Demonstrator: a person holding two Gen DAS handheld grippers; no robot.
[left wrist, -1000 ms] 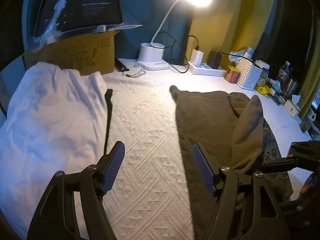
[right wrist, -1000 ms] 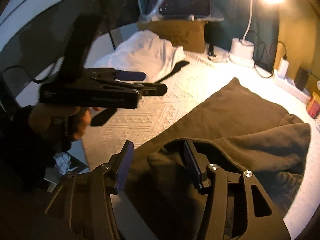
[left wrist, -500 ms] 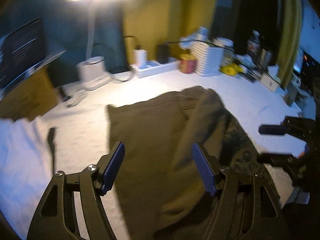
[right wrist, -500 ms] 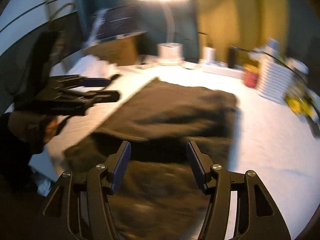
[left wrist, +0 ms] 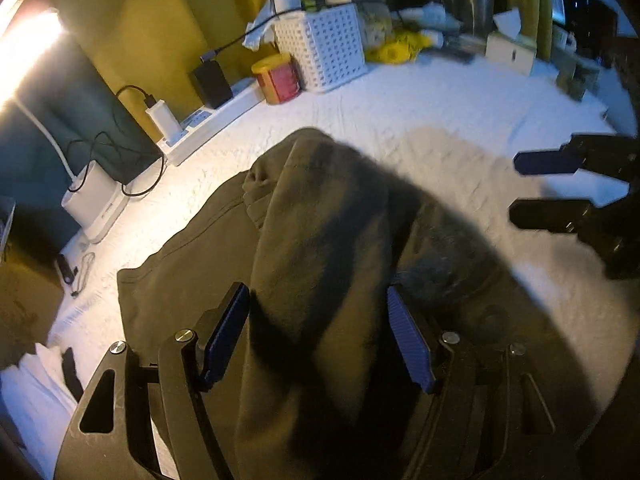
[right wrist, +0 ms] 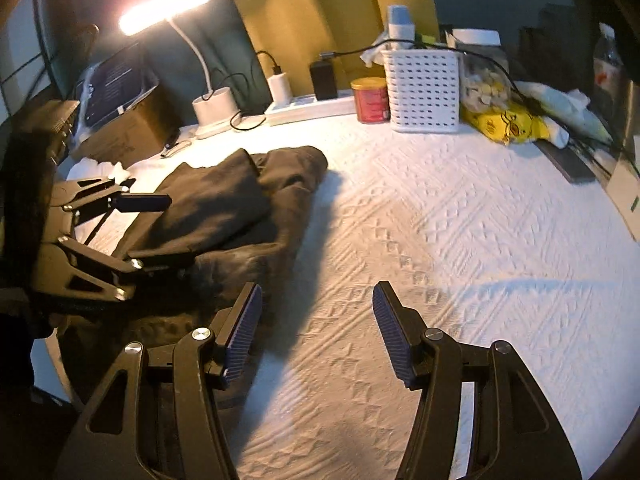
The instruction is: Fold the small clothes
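Both views have been swung rightward; the left gripper (left wrist: 318, 336) straddles the folded olive garment (left wrist: 320, 240) unclamped, while the right gripper (right wrist: 316, 330), jaws just widened, is held empty over the desk (right wrist: 480, 240), apparently for repositioning.

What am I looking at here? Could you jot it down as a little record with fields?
Setting: white textured bedcover lit by a desk lamp
Garment: dark olive garment, partly folded, one flap lying over the rest
Left gripper: open, over the garment, pads not pressing it
Right gripper: open, over bare cover beside the garment; jaws just opened wider, nothing between them
Along the wall: white perforated basket, red can, power strip
Also there: cardboard box
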